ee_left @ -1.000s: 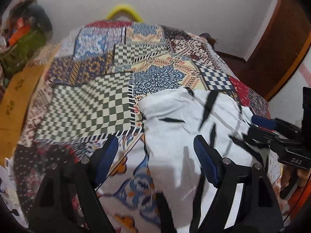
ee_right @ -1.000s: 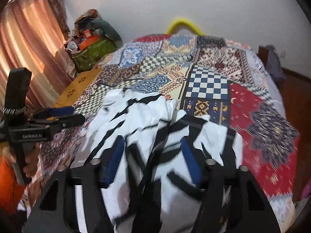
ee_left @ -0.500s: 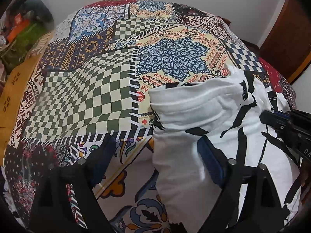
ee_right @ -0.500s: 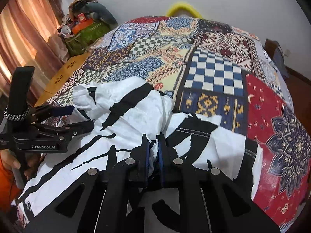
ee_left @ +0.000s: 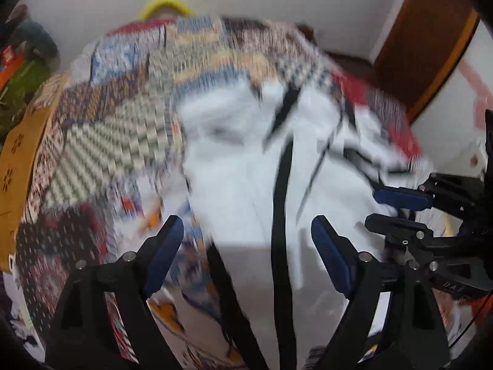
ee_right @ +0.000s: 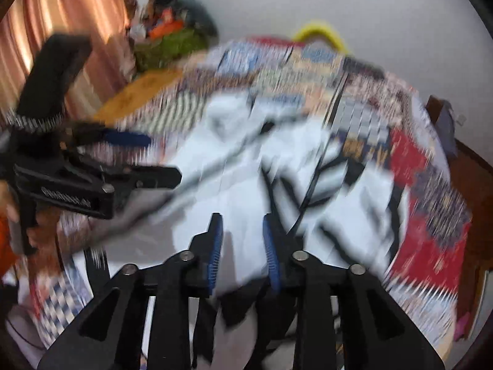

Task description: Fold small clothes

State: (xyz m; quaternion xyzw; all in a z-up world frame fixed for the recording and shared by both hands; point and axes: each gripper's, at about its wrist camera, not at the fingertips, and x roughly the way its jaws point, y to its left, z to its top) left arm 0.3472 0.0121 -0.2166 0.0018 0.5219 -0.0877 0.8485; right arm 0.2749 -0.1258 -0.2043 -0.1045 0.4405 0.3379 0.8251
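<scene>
Room: pale wall, pink curtains (ee_right: 61, 30), a brown door (ee_left: 425, 40), everything smeared with motion.
Bed: my patchwork bedspread (ee_left: 101, 141) carries the work; a yellow hoop (ee_left: 165, 3) shows past its far edge.
Garment: the white shirt with black streaks (ee_left: 246, 178) lies rumpled toward the bed's near edge, nearer the right side.
Left tongs (ee_left: 246, 240): spread wide, holding nothing, above the shirt's left part.
Right tongs (ee_right: 242, 240): part open with white cloth showing between them; whether they pinch it I cannot tell.
Progress: early, I judge. No tidy fold is visible; flattening and the folds themselves remain.
</scene>
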